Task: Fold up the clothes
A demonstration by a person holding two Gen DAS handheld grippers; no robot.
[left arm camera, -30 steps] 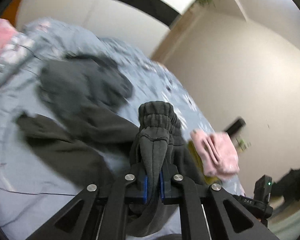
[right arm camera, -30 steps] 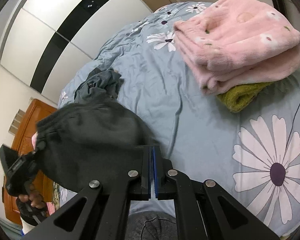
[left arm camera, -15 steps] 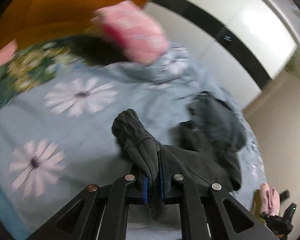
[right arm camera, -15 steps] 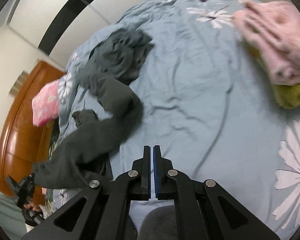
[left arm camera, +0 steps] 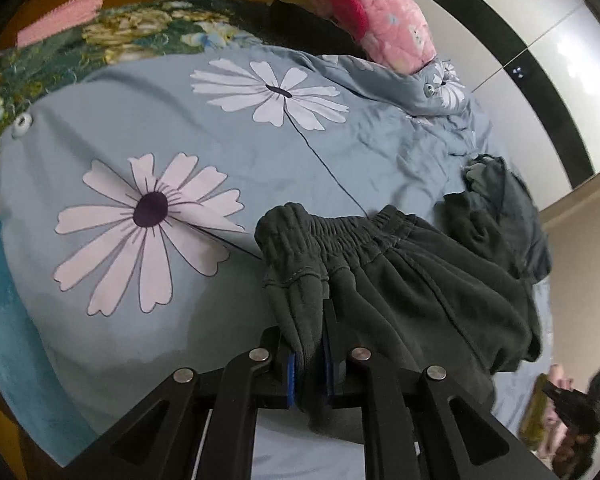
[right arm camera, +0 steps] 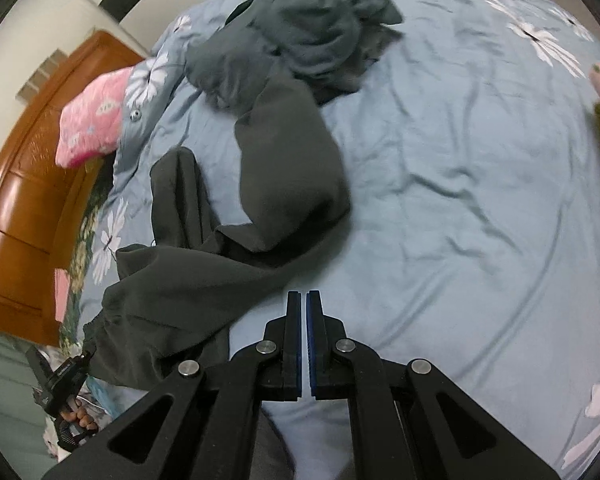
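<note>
Left-wrist view, from left to right: a blue bedspread (left arm camera: 204, 152) printed with large white daisies covers the bed, with a dark floral cloth (left arm camera: 100, 36) along its far edge and a pink quilted pillow (left arm camera: 372, 12) further right. At centre, the left gripper (left arm camera: 309, 344) has a bunched fold of the dark grey trousers (left arm camera: 400, 280) between its blue pads, close to the gathered elastic waistband (left arm camera: 340, 232); its jaws are easing apart, the cloth not yet free of them. The rest of the trousers spreads rightward over the bedspread toward a crumpled grey-green garment (left arm camera: 500, 204). Right-wrist view, from left to right: a wooden headboard (right arm camera: 24, 184) and the pink pillow stand at the left; the trousers lie across the left half of the bed, one leg running up to the crumpled garment near the top. The right gripper (right arm camera: 303, 304) hangs over bare bedspread just right of the trousers, jaws pressed together on nothing.
</note>
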